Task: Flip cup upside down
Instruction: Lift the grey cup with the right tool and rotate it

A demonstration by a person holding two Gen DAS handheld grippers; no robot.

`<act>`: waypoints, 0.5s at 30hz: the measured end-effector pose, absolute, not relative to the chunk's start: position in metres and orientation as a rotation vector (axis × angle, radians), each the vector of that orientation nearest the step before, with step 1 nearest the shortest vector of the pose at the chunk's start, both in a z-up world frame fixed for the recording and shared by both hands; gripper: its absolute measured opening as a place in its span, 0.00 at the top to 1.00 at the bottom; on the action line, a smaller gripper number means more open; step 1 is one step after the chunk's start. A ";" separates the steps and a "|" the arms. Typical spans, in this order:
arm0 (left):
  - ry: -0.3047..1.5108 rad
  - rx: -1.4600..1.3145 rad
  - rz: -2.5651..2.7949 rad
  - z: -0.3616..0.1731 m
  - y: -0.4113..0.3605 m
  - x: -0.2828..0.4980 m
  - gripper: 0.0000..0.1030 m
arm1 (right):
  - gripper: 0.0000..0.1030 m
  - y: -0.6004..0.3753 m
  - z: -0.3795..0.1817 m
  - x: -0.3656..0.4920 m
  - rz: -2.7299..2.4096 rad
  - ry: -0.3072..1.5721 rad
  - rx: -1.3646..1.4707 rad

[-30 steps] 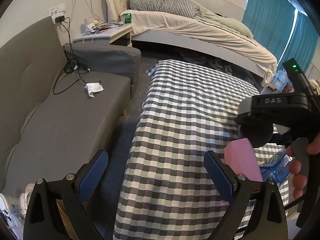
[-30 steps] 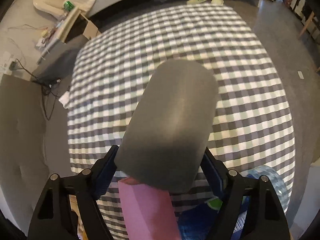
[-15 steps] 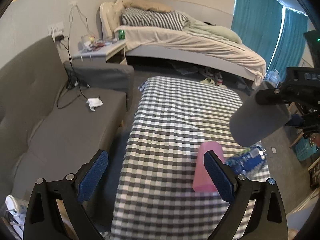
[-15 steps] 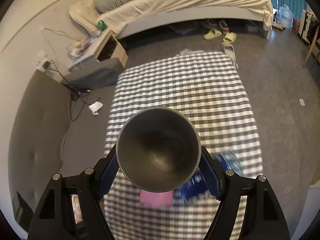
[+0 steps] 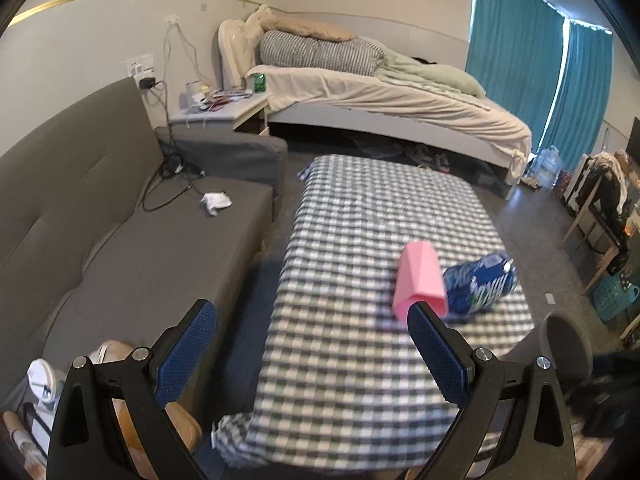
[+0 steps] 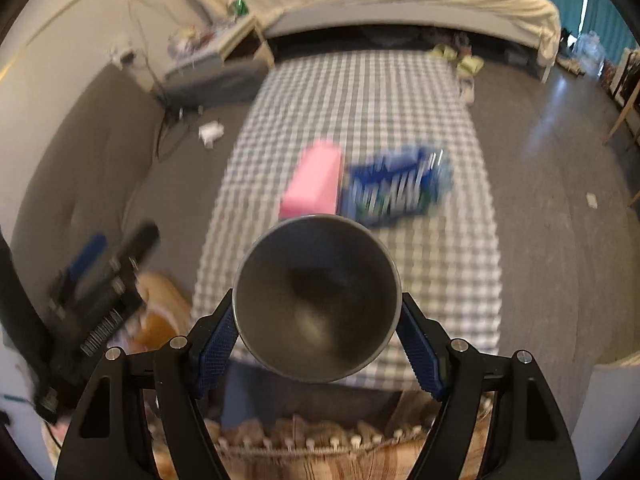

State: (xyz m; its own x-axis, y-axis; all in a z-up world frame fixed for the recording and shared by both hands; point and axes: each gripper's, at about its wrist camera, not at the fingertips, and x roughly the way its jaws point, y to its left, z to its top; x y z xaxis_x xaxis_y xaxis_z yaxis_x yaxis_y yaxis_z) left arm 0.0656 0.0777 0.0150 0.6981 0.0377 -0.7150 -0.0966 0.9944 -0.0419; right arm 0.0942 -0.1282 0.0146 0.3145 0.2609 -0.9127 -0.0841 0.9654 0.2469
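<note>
Cup [image 6: 316,300] clamped in right gripper [image 6: 316,320], lower centre, mouth facing the camera, axis along the fingers. Left gripper [image 5: 312,356] open, empty.

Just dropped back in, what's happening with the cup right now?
The right gripper is shut on the dark grey cup, held in the air near the close end of the checked table, with its open mouth facing the camera. It is not flipped and set down yet. The left gripper is open and empty, off to the side. A pink box and a blue packet lie side by side on the table.
</note>
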 end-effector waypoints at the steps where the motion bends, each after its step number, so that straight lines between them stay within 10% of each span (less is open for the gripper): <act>1: 0.801 -0.081 0.079 0.012 0.080 0.064 0.04 | 0.27 -0.126 0.002 0.091 0.228 1.257 0.160; 15: 0.858 -0.015 0.112 -0.032 0.070 0.080 0.04 | 0.28 -0.134 -0.061 0.135 0.184 1.202 0.208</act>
